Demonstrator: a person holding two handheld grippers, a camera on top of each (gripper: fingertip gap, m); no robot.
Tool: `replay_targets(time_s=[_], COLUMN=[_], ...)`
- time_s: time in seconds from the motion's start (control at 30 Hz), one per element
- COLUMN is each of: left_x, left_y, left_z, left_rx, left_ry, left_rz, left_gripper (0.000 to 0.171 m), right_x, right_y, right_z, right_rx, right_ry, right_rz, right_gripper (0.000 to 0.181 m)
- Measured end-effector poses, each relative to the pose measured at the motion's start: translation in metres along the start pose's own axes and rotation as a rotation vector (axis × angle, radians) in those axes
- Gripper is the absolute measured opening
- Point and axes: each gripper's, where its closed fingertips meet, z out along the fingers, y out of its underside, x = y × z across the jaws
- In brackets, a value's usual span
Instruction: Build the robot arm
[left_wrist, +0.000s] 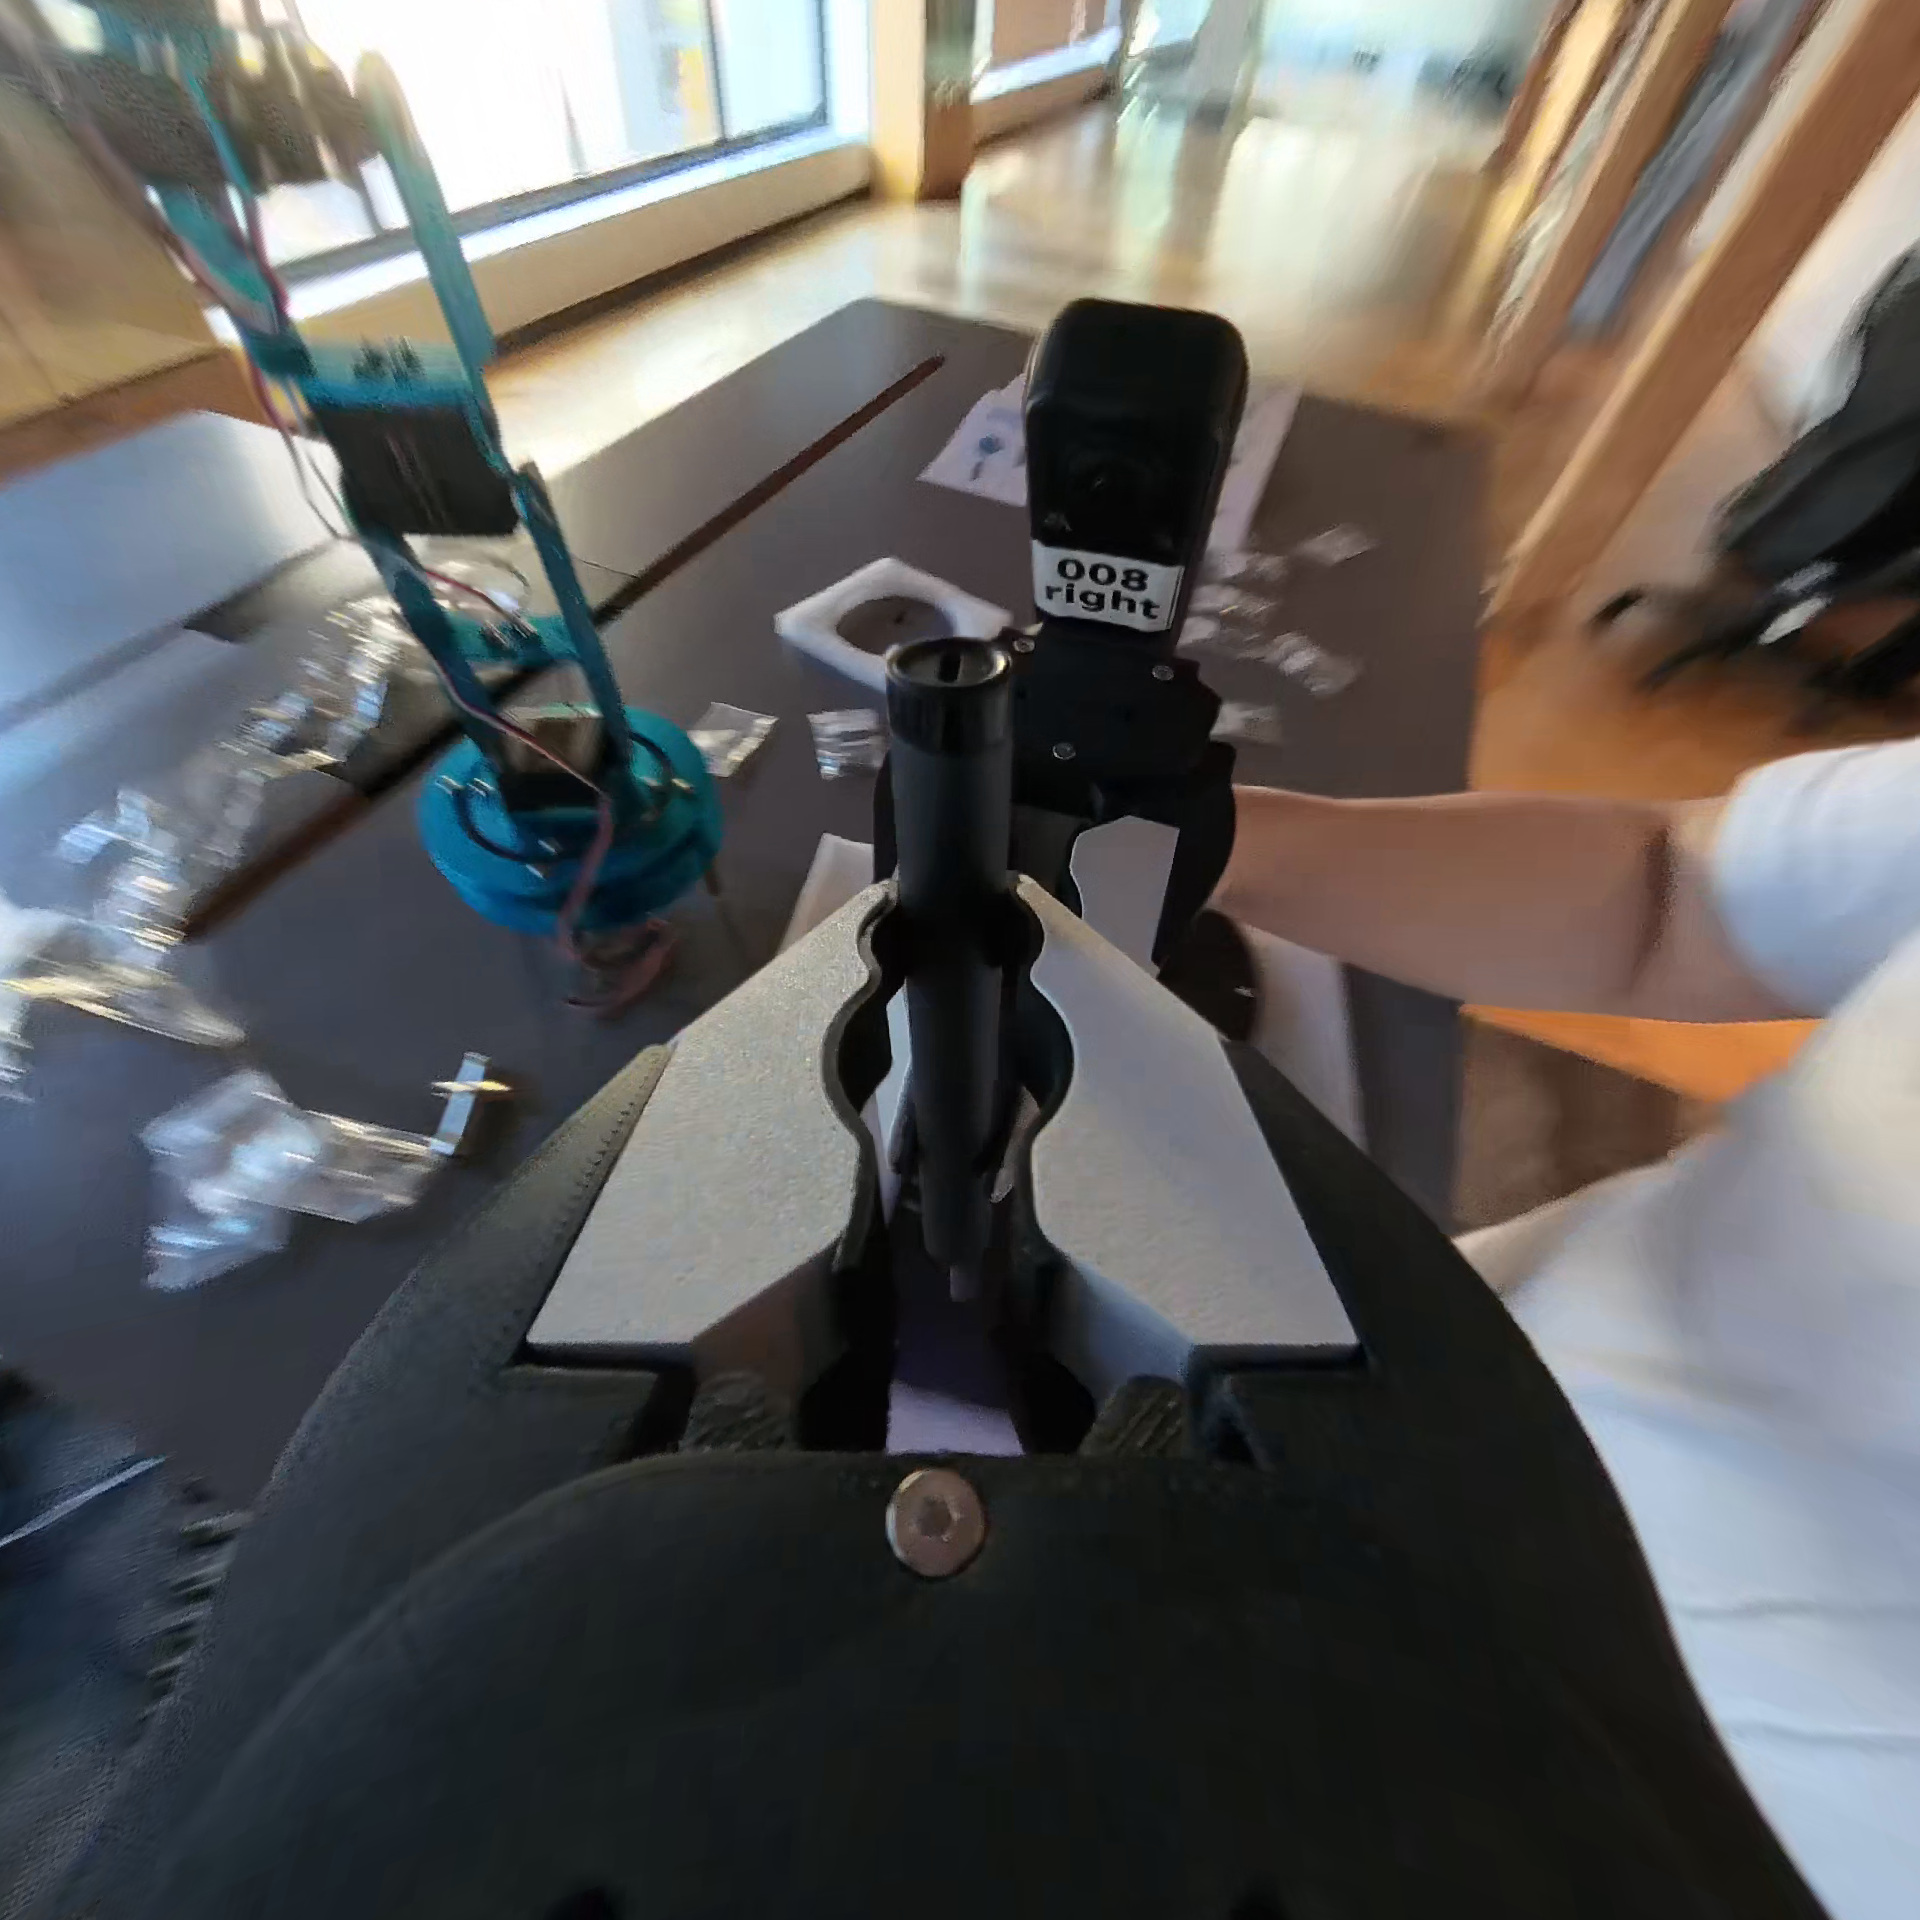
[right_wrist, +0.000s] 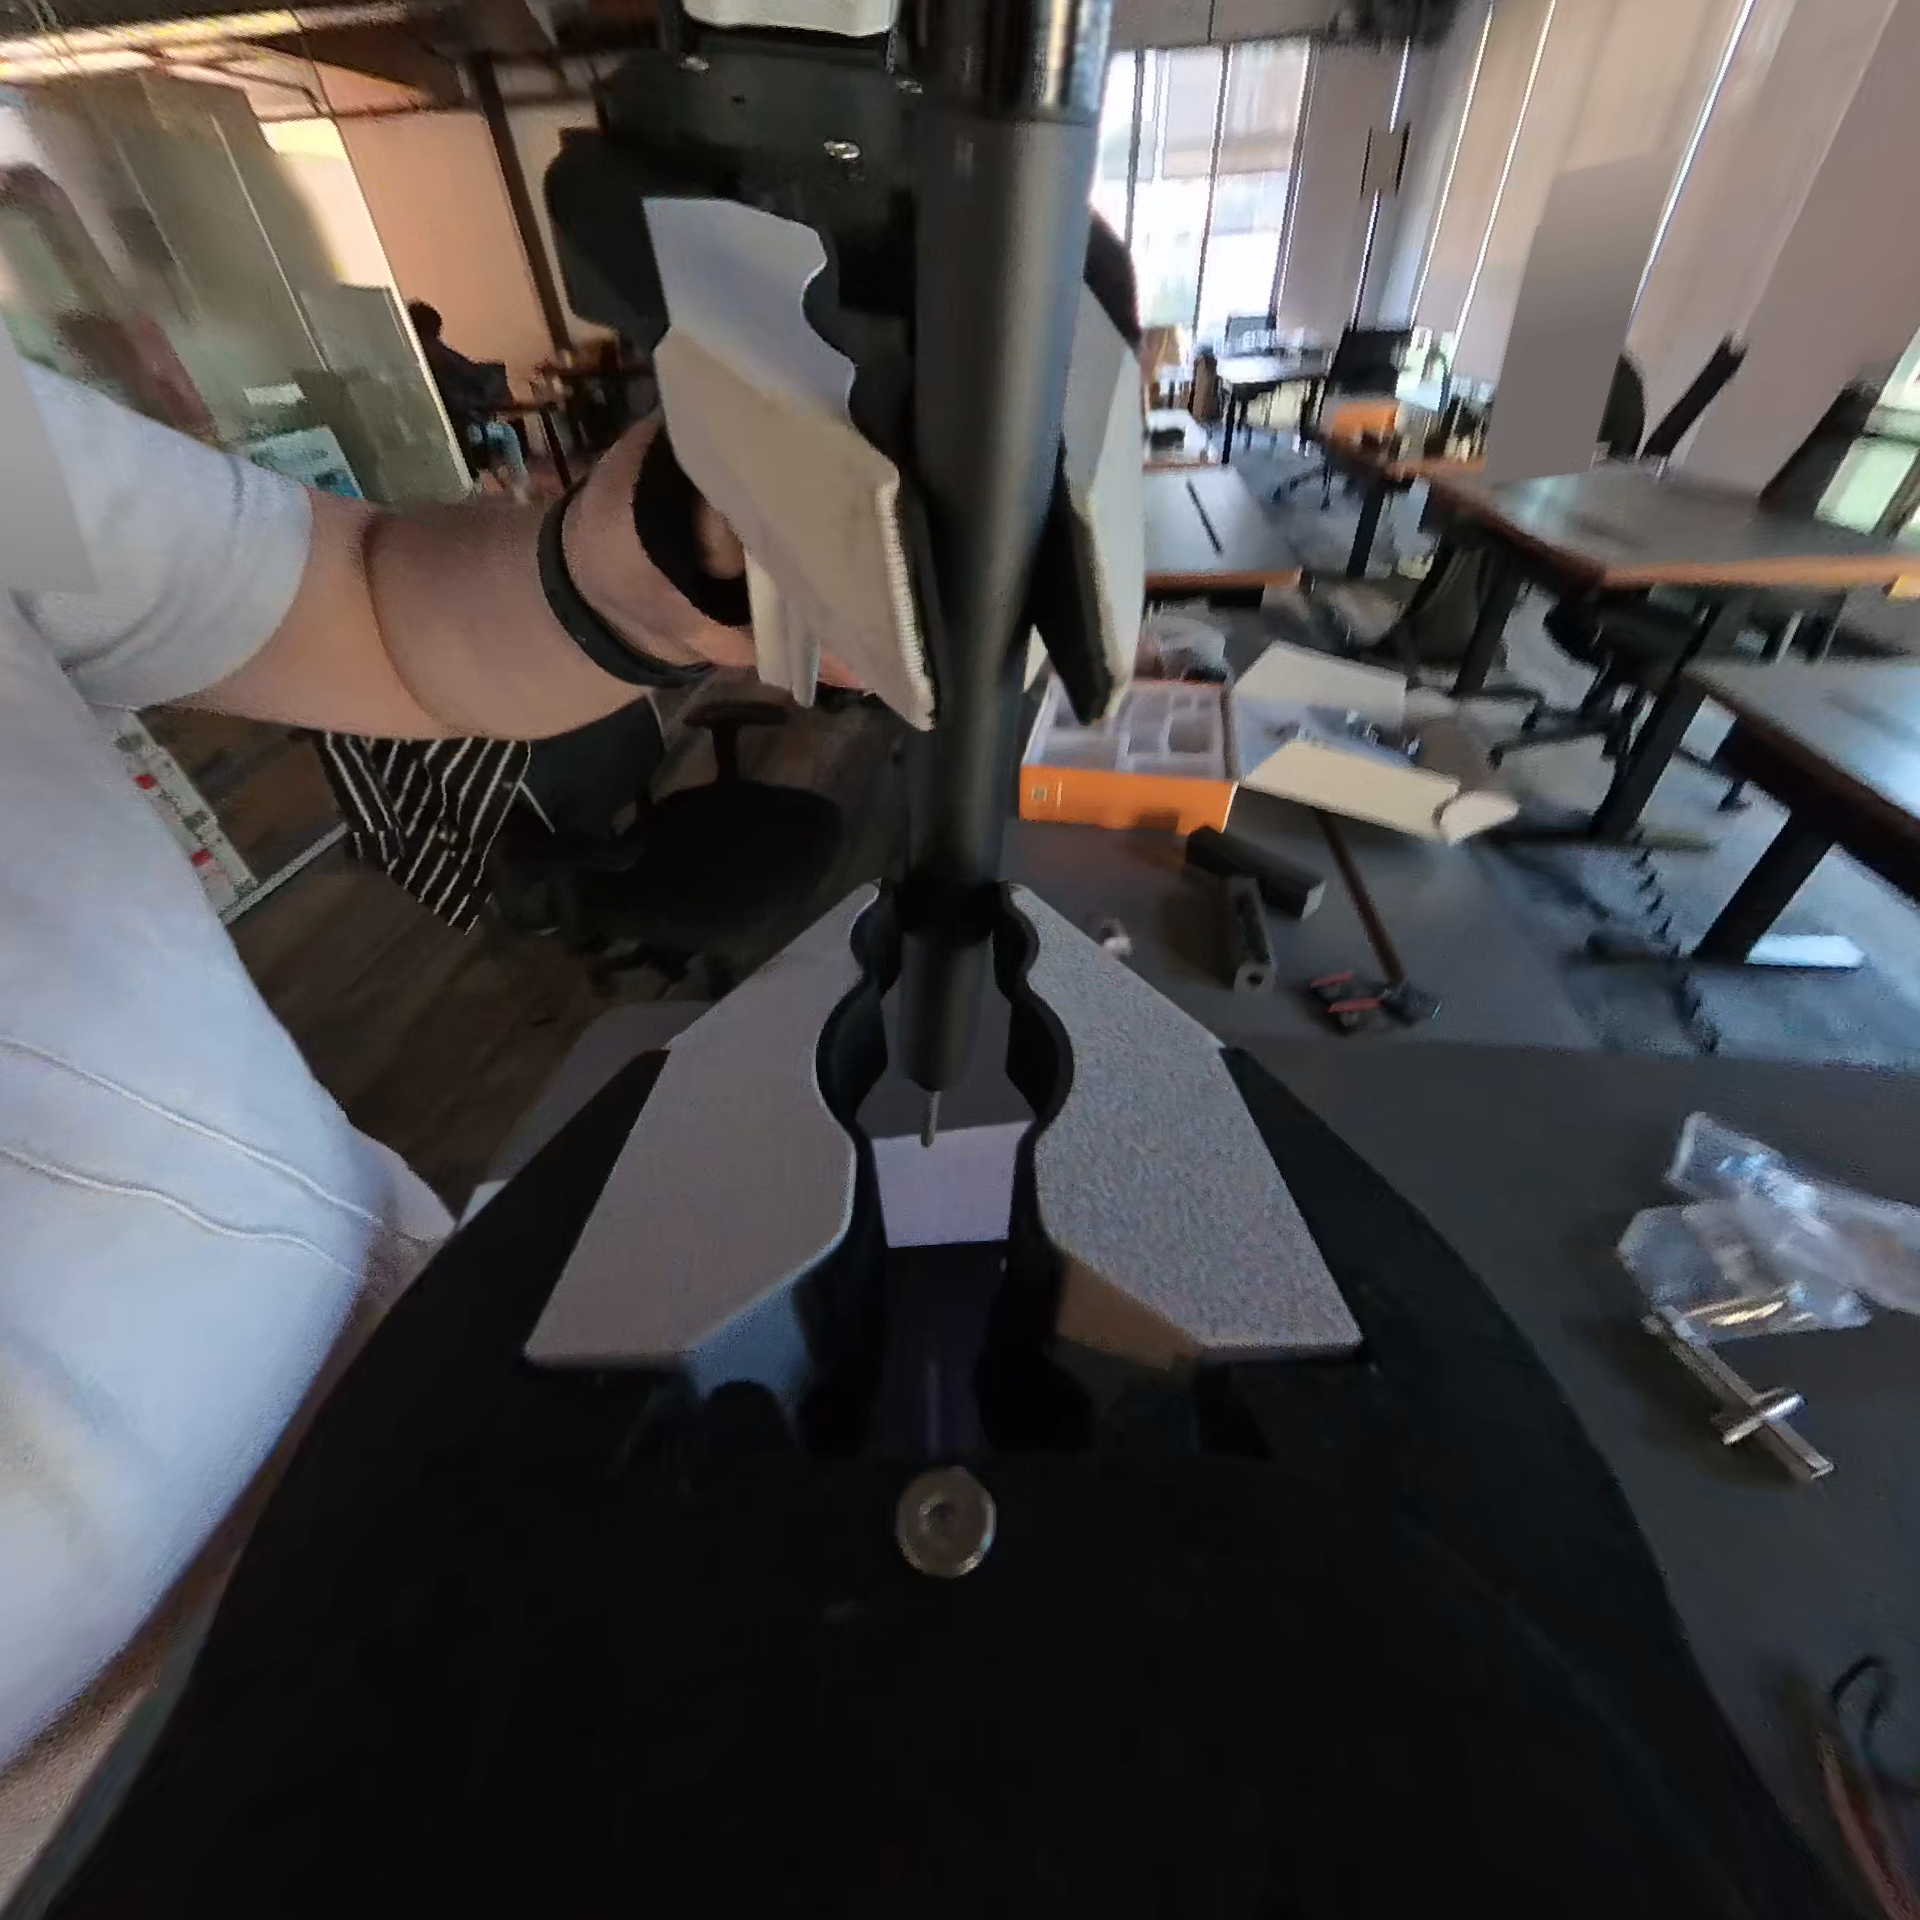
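Note:
A dark grey pen-shaped electric screwdriver (left_wrist: 948, 831) stands roughly upright, bit down, over a white sheet (right_wrist: 943, 1195). My left gripper (left_wrist: 951, 920) is shut on its middle. In the right wrist view the left gripper's fingers (right_wrist: 790, 499) clamp the screwdriver (right_wrist: 987, 520) higher up. My right gripper (right_wrist: 945, 914) is shut on its narrow lower end, just above the thin bit (right_wrist: 928, 1122). The right gripper's black camera housing (left_wrist: 1132, 447) faces me from just behind the screwdriver.
On the dark table (left_wrist: 343, 987) stand a blue robot arm (left_wrist: 566, 800), a white block (left_wrist: 883, 623) and clear parts bags (left_wrist: 260, 1174). The right wrist view shows more bags (right_wrist: 1766, 1236), a metal part (right_wrist: 1735, 1392), an orange box (right_wrist: 1127, 800) and an office chair (right_wrist: 717, 862). The person's forearm (left_wrist: 1455, 894) crosses at the right. The grippers' ends are close to 6 cm from one another.

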Motion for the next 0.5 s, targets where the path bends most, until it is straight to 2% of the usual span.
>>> replay_targets(time_s=[0.27,0.5], left_x=[0.022,0.045], left_y=[-0.051,-0.063], left_z=[0.061,0.100], left_rx=[-0.096,-0.111], left_ry=[-0.229,-0.254], left_rz=[0.258,0.336], left_gripper=[0.016,0.016], right_x=[-0.001,-0.017], right_y=[-0.036,-0.040], right_z=[-0.060,-0.093], right_rx=[0.195,0.209], right_ry=[-0.097,-0.170], right_rz=[-0.141,-0.118], right_gripper=[0.015,0.015])
